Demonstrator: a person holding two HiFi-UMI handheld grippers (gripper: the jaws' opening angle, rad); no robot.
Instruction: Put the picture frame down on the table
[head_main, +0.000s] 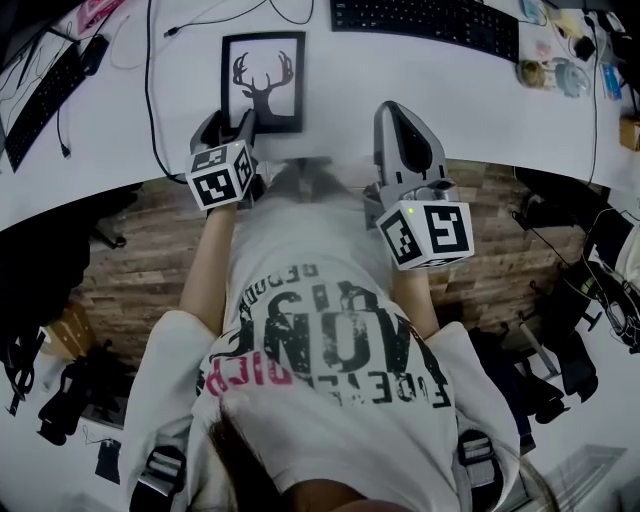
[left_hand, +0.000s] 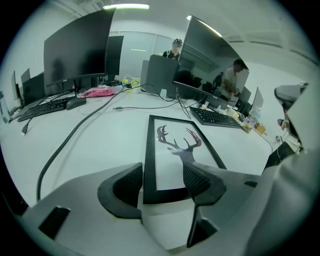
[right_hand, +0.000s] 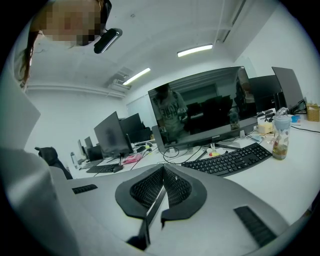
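A black picture frame (head_main: 263, 80) with a deer silhouette lies flat on the white table (head_main: 450, 85). My left gripper (head_main: 232, 130) is at the frame's near left corner. In the left gripper view the frame (left_hand: 177, 150) stretches away from the open left gripper (left_hand: 162, 172), and its near edge sits between the spread jaws. The right jaw overlaps the frame's near right corner; I cannot tell if it touches. My right gripper (head_main: 395, 110) hovers over the table edge to the right of the frame. The right gripper (right_hand: 163, 172) is shut, its pads pressed together with nothing between them.
A black keyboard (head_main: 425, 20) lies at the back right, another keyboard (head_main: 40, 95) at the left. A black cable (head_main: 150, 90) runs left of the frame. A bottle (right_hand: 281, 135) and small items stand at the right. A monitor (right_hand: 205, 110) lines the table's far side.
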